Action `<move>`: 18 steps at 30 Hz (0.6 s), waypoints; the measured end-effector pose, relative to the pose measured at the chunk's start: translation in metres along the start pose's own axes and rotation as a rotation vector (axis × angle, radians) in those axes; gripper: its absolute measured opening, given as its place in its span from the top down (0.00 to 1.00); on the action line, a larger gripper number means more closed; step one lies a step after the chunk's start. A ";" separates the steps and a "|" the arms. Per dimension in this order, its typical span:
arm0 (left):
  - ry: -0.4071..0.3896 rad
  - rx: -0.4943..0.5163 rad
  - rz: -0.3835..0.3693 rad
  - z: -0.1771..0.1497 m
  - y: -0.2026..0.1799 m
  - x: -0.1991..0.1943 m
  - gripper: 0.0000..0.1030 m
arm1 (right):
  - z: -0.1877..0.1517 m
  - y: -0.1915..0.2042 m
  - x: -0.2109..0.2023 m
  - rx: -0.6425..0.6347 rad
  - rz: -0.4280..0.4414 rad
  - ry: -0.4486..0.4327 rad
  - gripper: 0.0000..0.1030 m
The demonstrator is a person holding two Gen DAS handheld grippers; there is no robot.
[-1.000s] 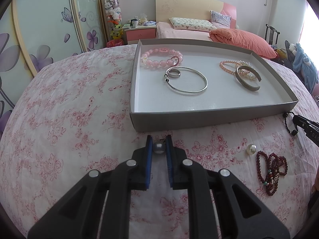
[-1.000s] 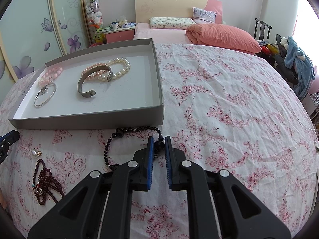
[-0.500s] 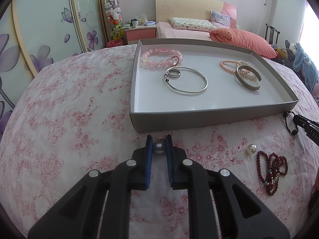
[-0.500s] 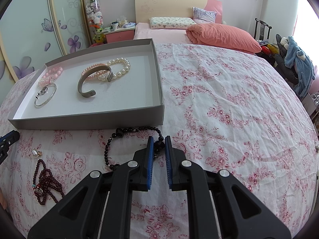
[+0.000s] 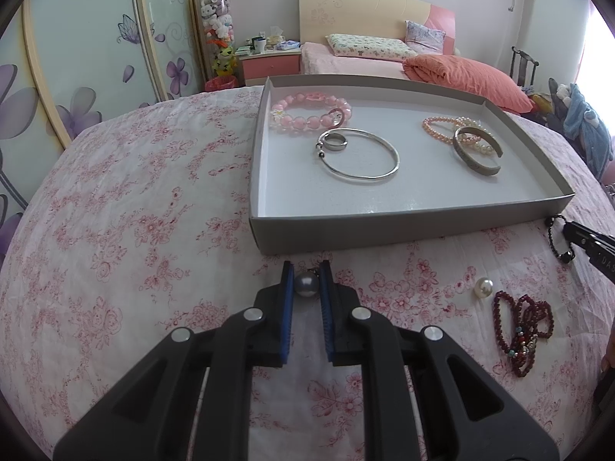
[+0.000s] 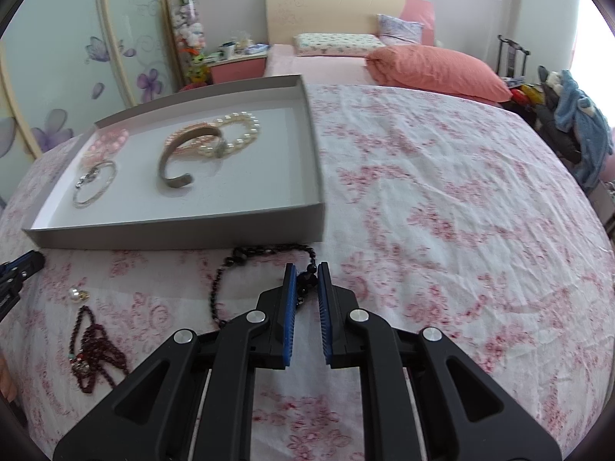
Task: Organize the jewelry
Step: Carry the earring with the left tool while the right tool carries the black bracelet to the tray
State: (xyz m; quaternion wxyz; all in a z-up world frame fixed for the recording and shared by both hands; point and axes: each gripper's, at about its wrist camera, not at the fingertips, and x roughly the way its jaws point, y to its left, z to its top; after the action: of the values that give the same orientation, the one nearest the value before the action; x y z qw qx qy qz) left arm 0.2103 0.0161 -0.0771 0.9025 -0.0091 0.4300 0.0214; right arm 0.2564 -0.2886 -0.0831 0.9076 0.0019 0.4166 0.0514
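Note:
My left gripper [image 5: 306, 273] is shut on a grey pearl [image 5: 306, 285], just in front of the grey tray [image 5: 403, 226]. The tray holds a pink bead bracelet [image 5: 311, 112], a ring [image 5: 335, 142], a silver bangle [image 5: 361, 157], a pearl bracelet [image 5: 453, 130] and a metal cuff [image 5: 476, 150]. My right gripper [image 6: 306, 274] is shut on a black bead bracelet [image 6: 246, 265] that trails on the cloth. A white pearl [image 5: 483, 288] and a dark red bead string [image 5: 521, 330] lie on the cloth.
The floral cloth [image 6: 442, 207] spreads wide to the right of the tray [image 6: 173, 230]. A bed with pillows [image 5: 461, 73], a nightstand [image 5: 269, 61] and wardrobe doors [image 5: 77, 57] stand behind.
The right gripper has lifted and tilted slightly with the black bracelet in it. The left gripper has not visibly moved.

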 end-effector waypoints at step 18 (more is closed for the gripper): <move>-0.224 0.007 -0.039 0.004 -0.009 -0.074 0.87 | 0.012 0.037 -0.092 -0.016 0.209 -0.298 0.88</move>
State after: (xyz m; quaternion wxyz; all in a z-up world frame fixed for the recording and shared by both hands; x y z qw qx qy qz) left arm 0.1675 0.0053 -0.0174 0.9453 -0.0120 0.3261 0.0034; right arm 0.2024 -0.2606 -0.0035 0.9491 0.0456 0.2745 0.1477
